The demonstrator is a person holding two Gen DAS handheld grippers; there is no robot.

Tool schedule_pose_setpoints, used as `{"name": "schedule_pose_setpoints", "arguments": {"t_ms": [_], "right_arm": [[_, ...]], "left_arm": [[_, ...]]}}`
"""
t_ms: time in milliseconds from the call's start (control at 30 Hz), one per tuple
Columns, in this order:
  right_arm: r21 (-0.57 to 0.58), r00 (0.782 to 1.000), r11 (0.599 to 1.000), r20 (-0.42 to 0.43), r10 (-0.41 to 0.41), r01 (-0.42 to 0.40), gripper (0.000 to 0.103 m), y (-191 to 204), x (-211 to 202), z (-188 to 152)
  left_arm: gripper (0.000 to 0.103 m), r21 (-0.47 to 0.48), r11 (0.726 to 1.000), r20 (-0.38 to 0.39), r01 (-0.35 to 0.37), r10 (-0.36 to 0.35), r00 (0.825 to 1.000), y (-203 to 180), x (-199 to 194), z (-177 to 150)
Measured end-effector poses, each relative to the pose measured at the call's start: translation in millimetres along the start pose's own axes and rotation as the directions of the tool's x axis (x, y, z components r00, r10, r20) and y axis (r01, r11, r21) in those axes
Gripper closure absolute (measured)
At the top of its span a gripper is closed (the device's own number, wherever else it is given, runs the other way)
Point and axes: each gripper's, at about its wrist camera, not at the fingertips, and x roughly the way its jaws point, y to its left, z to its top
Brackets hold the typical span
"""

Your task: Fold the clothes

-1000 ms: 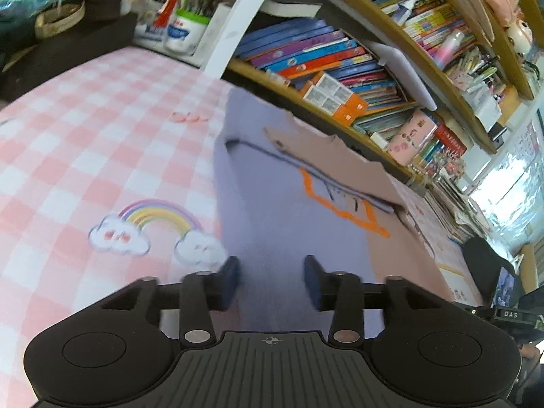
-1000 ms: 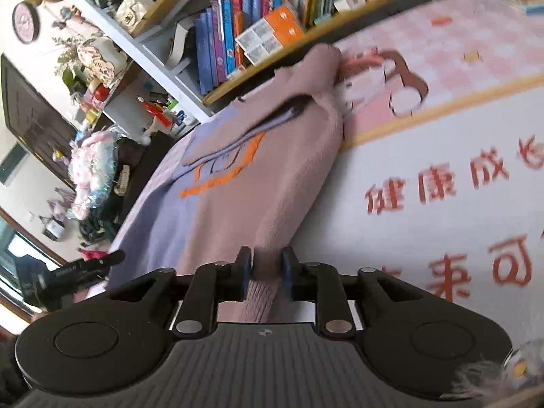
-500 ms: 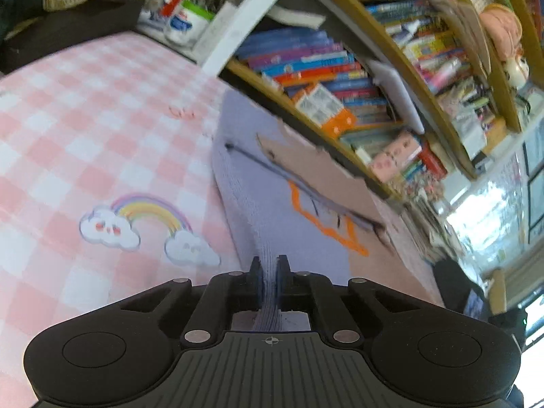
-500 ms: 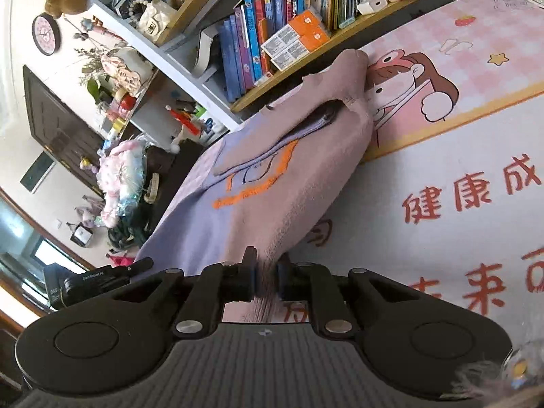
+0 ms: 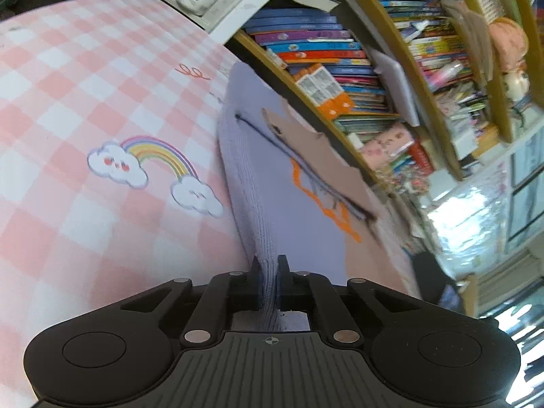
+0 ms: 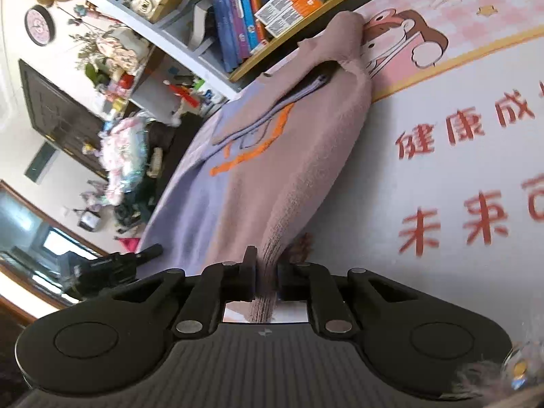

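While your left gripper (image 5: 268, 265) pinches the lavender ribbed hem of the sweater (image 5: 299, 210), your right gripper (image 6: 267, 265) clamps its mauve hem; the sweater stretches toward twelve o'clock over the pink checked mat (image 5: 85, 108), collar end near the bookshelf (image 5: 326, 64) at one o'clock

Large red Chinese characters are printed on the white part of the mat (image 6: 425, 183) that covers the surface, seen in the right wrist view. The upper row reads 健康成, the lower row 未来, and each row runs on into a character cut off at the picture's edge. The spines of the books (image 6: 244, 23) on the shelf carry print, but it is too small and blurred to read. In the left wrist view the labels on the books (image 5: 316, 44) are likewise illegible.
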Motion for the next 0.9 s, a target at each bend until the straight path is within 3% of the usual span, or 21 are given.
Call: {"name": "schedule_pose_setpoints", "arguments": {"t_ms": [67, 167, 233, 367, 400, 433, 500, 600, 900], "right_arm": [[0.015, 0.998, 0.998, 0.028, 0.061, -0.061, 0.093, 2, -10, 1], [0.035, 0.984, 0.986, 0.082, 0.16, -0.163, 0.093, 4, -25, 5], [0.038, 0.964, 0.972, 0.139, 0.225, -0.232, 0.093, 7, -34, 14], [0.014, 0.89, 0.937, 0.317, 0.327, -0.349, 0.093, 12, -41, 58], [0.019, 0.883, 0.937, 0.342, 0.323, -0.35, 0.093, 11, -37, 69], [0.029, 0.88, 0.939, 0.359, 0.31, -0.342, 0.093, 8, -32, 80], [0.05, 0.874, 0.943, 0.395, 0.283, -0.328, 0.093, 3, -21, 102], [0.088, 0.868, 0.949, 0.437, 0.236, -0.303, 0.093, -5, -2, 132], [0.234, 0.91, 0.959, 0.41, 0.054, -0.162, 0.093, -58, 60, 167]], "left_arm": [[0.098, -0.01, 0.999, 0.004, 0.042, -0.042, 0.999, -3, -7, -3], [0.098, -0.029, 0.987, 0.076, 0.155, -0.153, 0.985, -11, -16, 4], [0.098, -0.02, 0.972, 0.158, 0.235, -0.229, 0.961, -19, -16, 23], [0.098, -0.006, 0.934, 0.316, 0.356, -0.336, 0.887, -33, -4, 66], [0.098, -0.007, 0.926, 0.349, 0.377, -0.351, 0.869, -35, 2, 77], [0.098, -0.01, 0.925, 0.366, 0.381, -0.351, 0.862, -38, 10, 89], [0.098, -0.016, 0.93, 0.379, 0.366, -0.333, 0.863, -40, 30, 109], [0.098, -0.039, 0.943, 0.372, 0.332, -0.294, 0.88, -38, 61, 130], [0.096, -0.13, 0.963, 0.317, 0.234, -0.184, 0.931, 2, 129, 158]]}}
